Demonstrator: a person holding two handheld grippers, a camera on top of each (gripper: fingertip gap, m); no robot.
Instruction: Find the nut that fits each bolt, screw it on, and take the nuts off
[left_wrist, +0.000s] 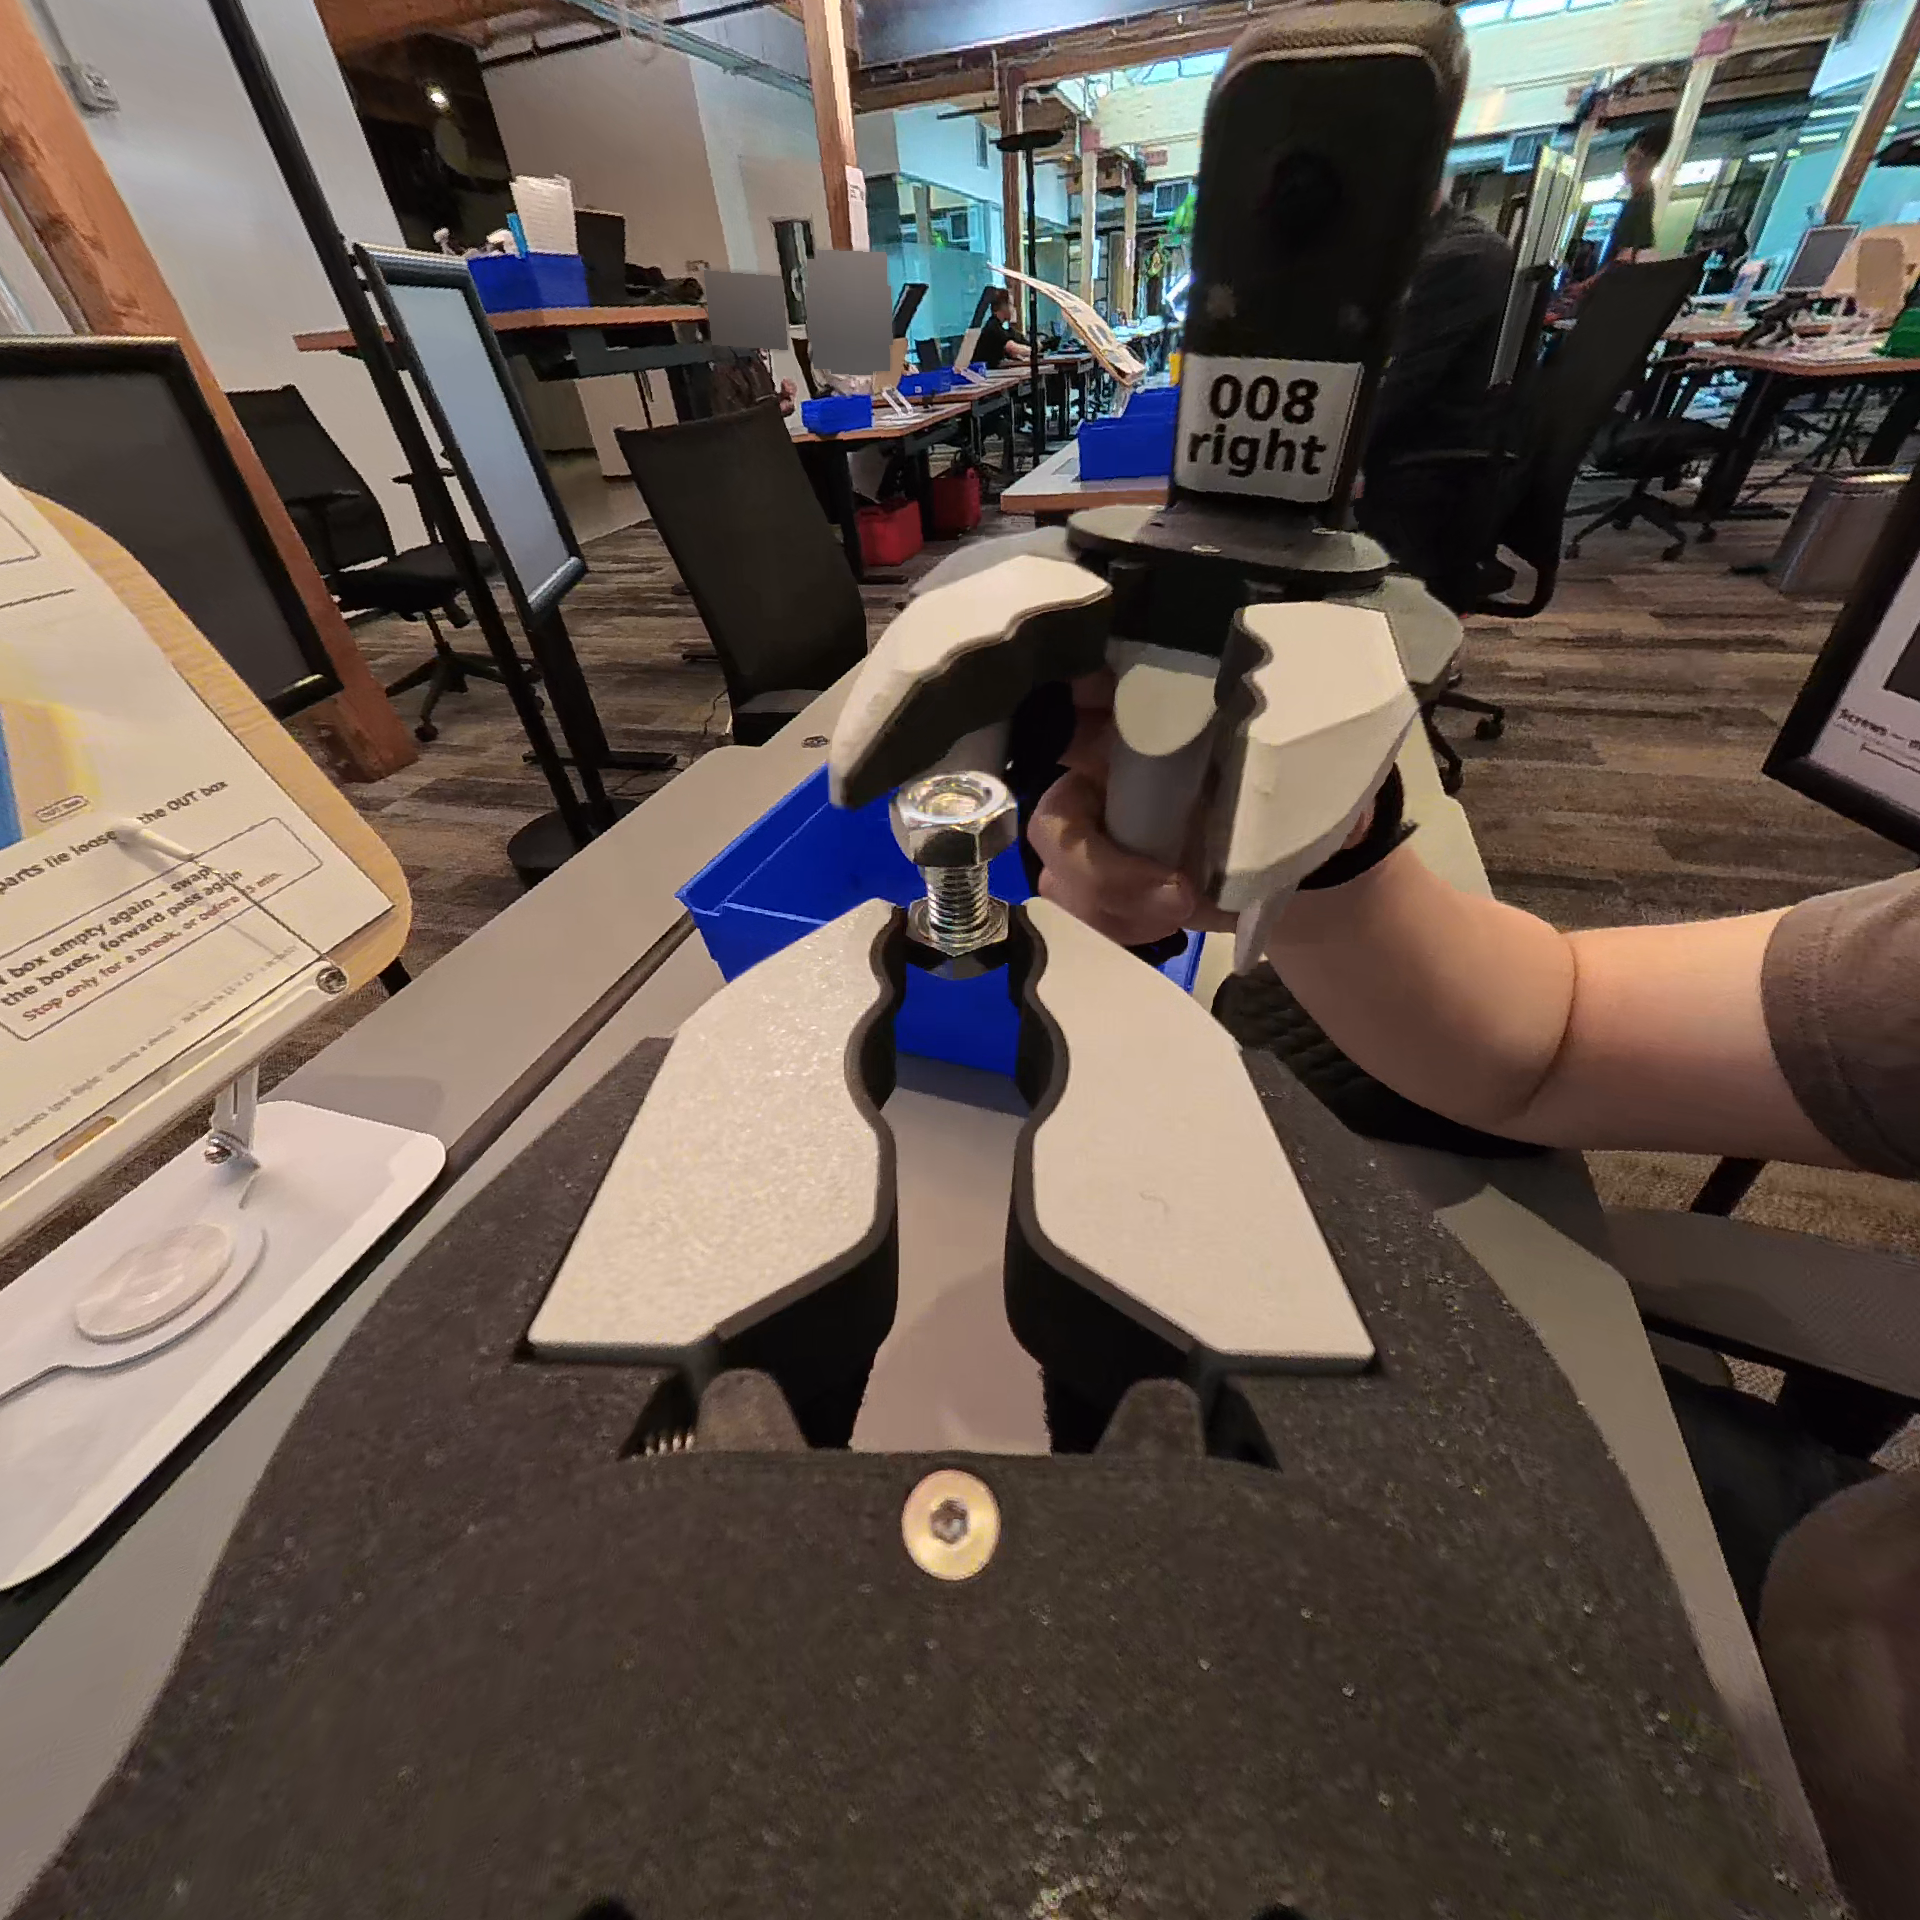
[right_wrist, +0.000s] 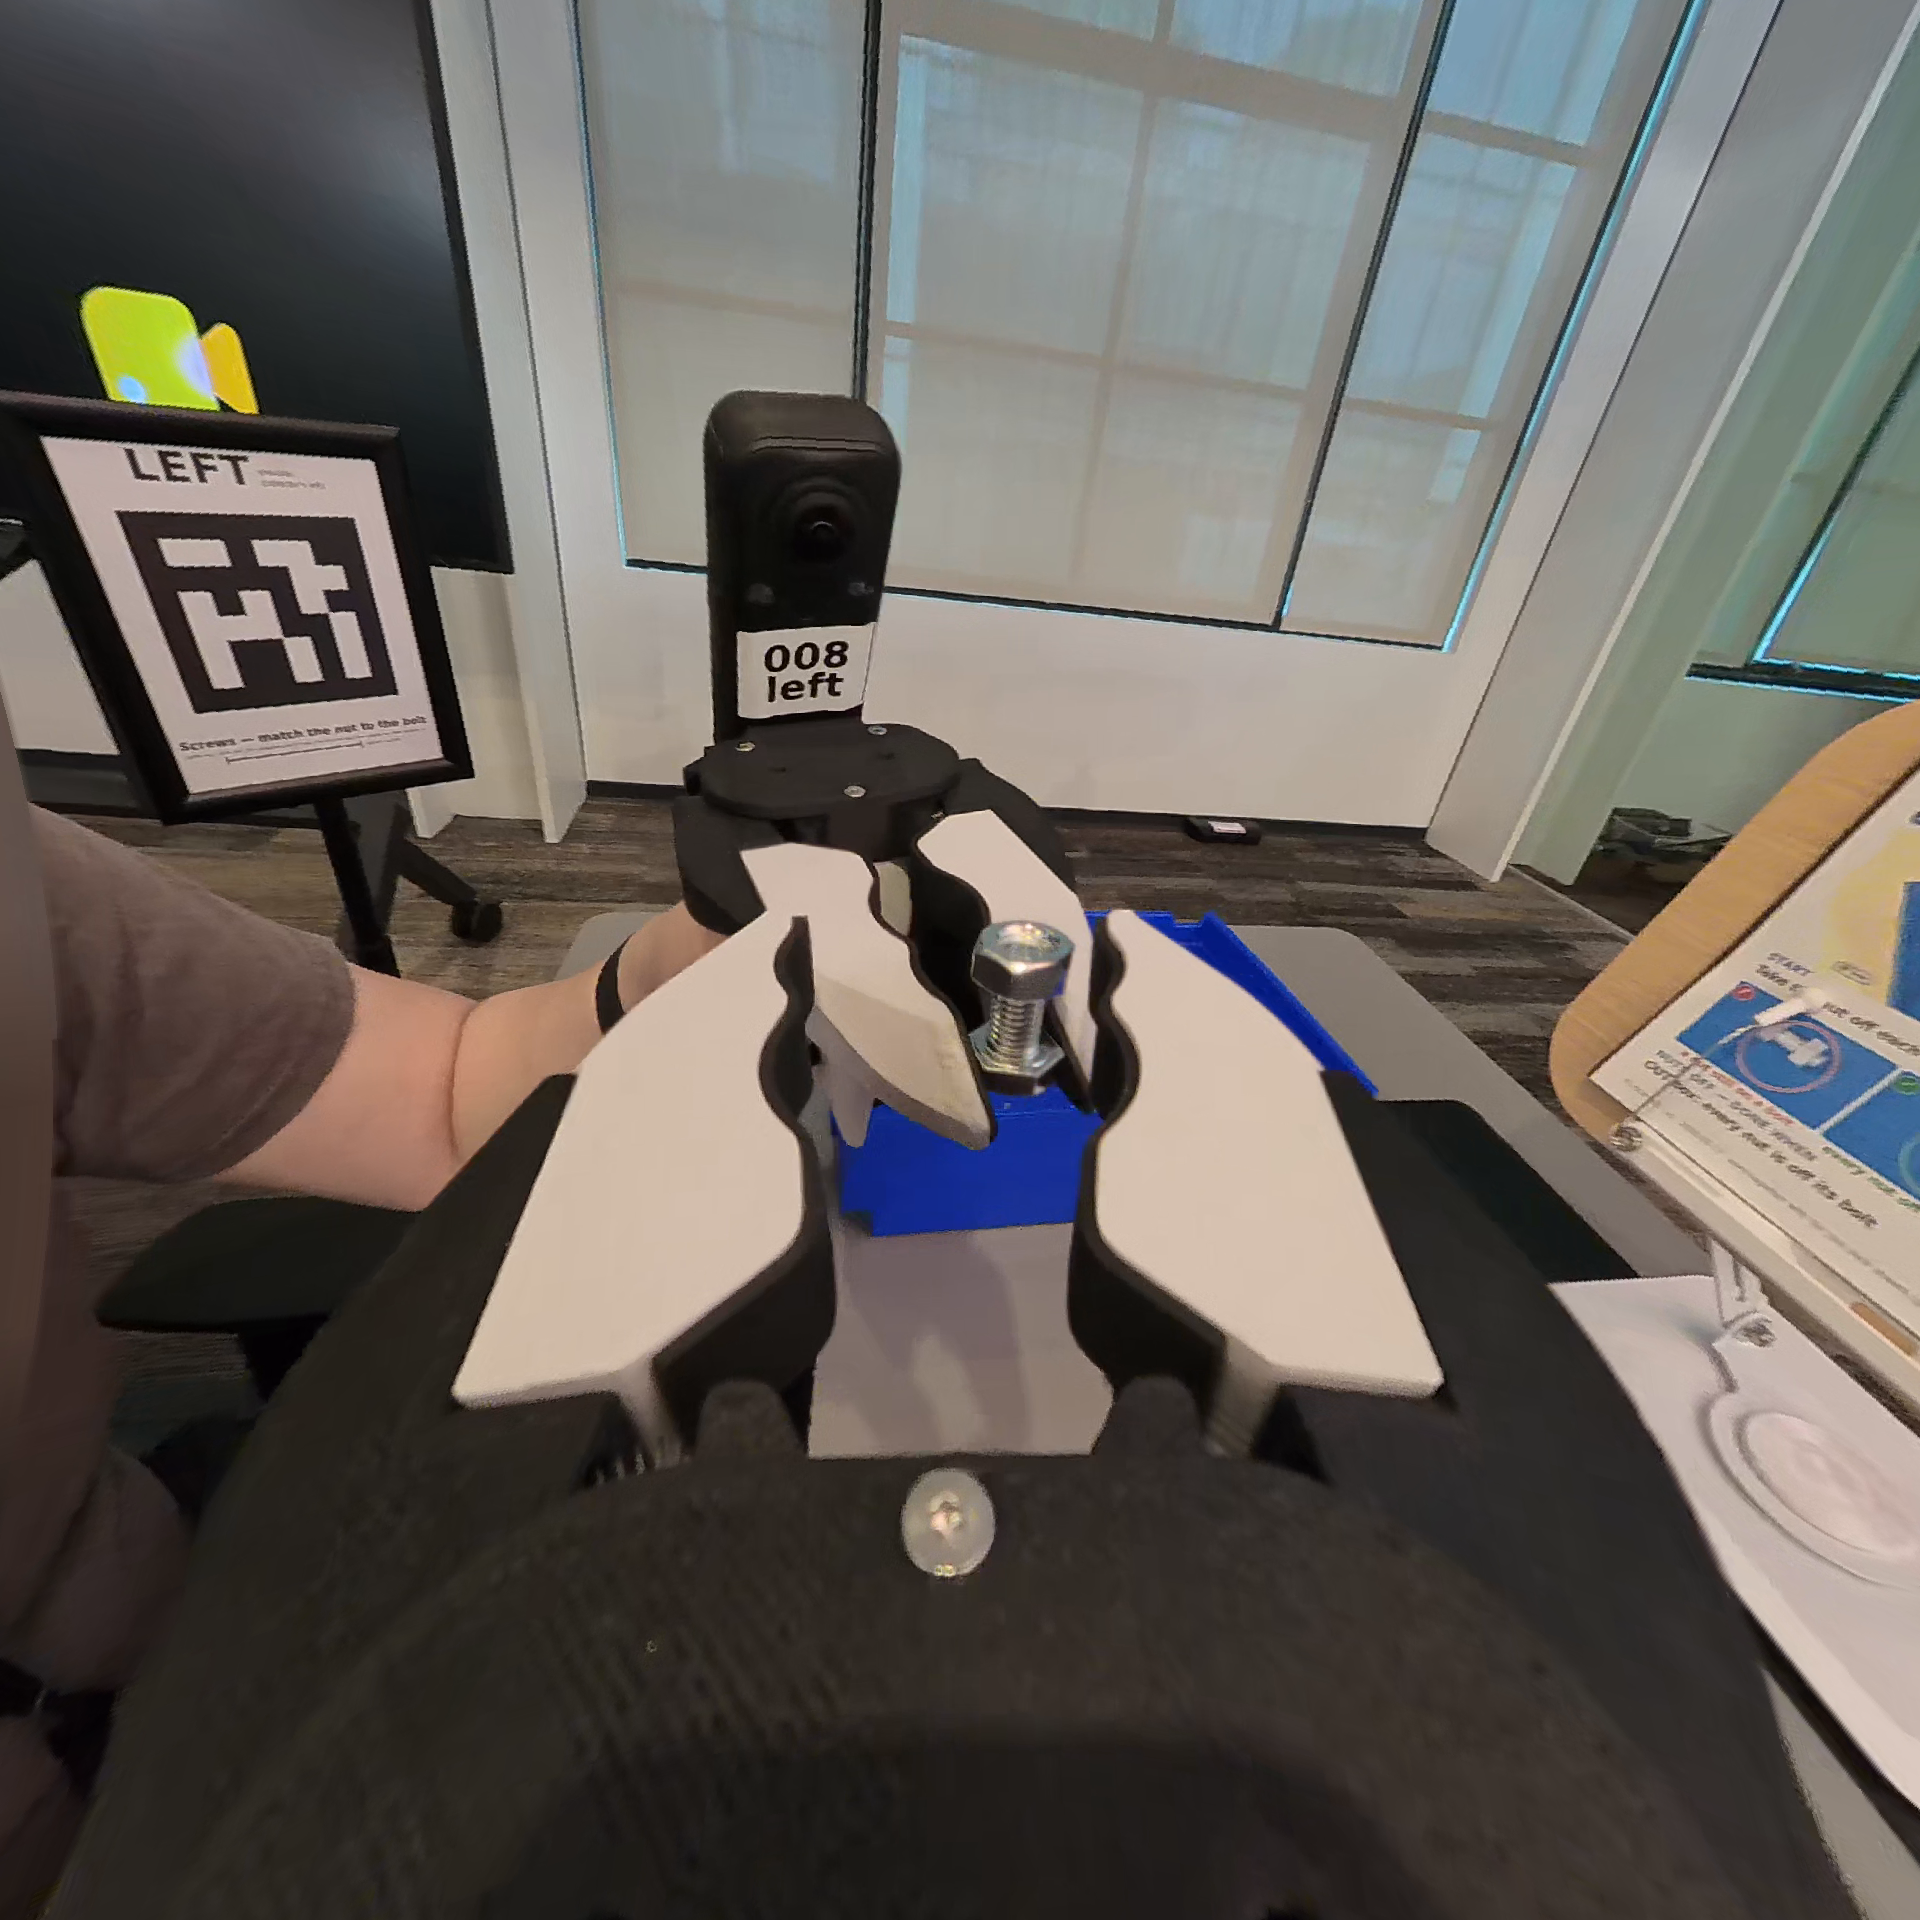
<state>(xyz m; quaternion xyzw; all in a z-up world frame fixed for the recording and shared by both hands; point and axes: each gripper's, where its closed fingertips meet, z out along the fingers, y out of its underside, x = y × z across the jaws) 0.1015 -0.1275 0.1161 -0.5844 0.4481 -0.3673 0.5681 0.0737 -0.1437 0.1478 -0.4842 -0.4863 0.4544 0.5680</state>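
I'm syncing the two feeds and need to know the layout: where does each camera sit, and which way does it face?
Left wrist view: on the left gripper, facing the office; shows the right gripper, hand, forearm.
Right wrist view: on the right gripper, facing windows; shows the left gripper and forearm.
Shared: the nut on an upright bolt, blue bin.

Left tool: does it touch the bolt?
Touching. The left wrist view shows the left tool closed on the bolt, both fingertips against its lower hex end.
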